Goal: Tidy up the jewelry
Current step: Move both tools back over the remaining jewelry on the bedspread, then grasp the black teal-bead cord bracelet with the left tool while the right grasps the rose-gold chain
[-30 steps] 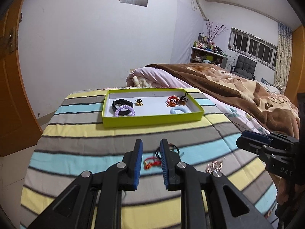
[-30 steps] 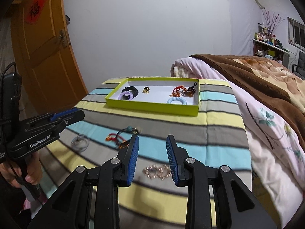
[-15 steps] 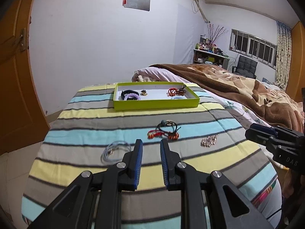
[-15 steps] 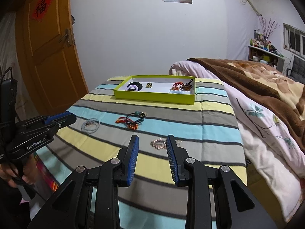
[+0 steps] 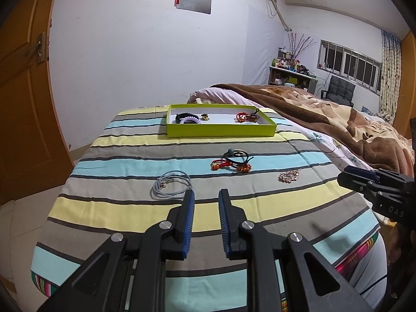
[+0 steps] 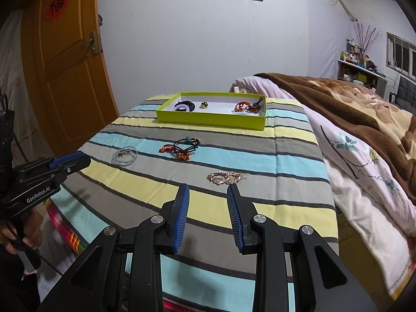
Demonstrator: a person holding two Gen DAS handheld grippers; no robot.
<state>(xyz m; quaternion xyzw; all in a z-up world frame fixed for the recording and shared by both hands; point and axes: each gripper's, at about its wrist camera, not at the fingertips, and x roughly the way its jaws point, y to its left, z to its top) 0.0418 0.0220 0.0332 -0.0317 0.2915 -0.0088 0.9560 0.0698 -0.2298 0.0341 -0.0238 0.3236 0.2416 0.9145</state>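
Two black handheld grippers with blue ribbed pads hover above a table draped in a cloth [image 5: 234, 202] striped yellow, grey and pale blue. The left gripper [image 5: 206, 195] has its jaws parted with nothing between them; the right gripper [image 6: 208, 189] is likewise spread and empty. Just ahead and left of the left gripper's tips lies a coiled pale-blue cord necklace [image 5: 170, 184] with a small metal clasp. Directly ahead of the right gripper, close to its tips, rests a rose-gold beaded bracelet [image 6: 225, 177]. Farther on, ahead of both tools, sits a tangle of red-and-orange knotted cord and black elastic bands [image 6: 180, 147], one carrying what appears to be a teal bead. Beyond that, at the far end of the table, stands a shallow lime-green rectangular cardboard tray [image 5: 221, 130] with a white floor, already holding a lilac coiled hair tie [image 5: 191, 120] overlapping a black band, a small gold piece and a red-and-brown cluster on its right. A brown blanket [image 6: 351, 98] covers the bed to the right.
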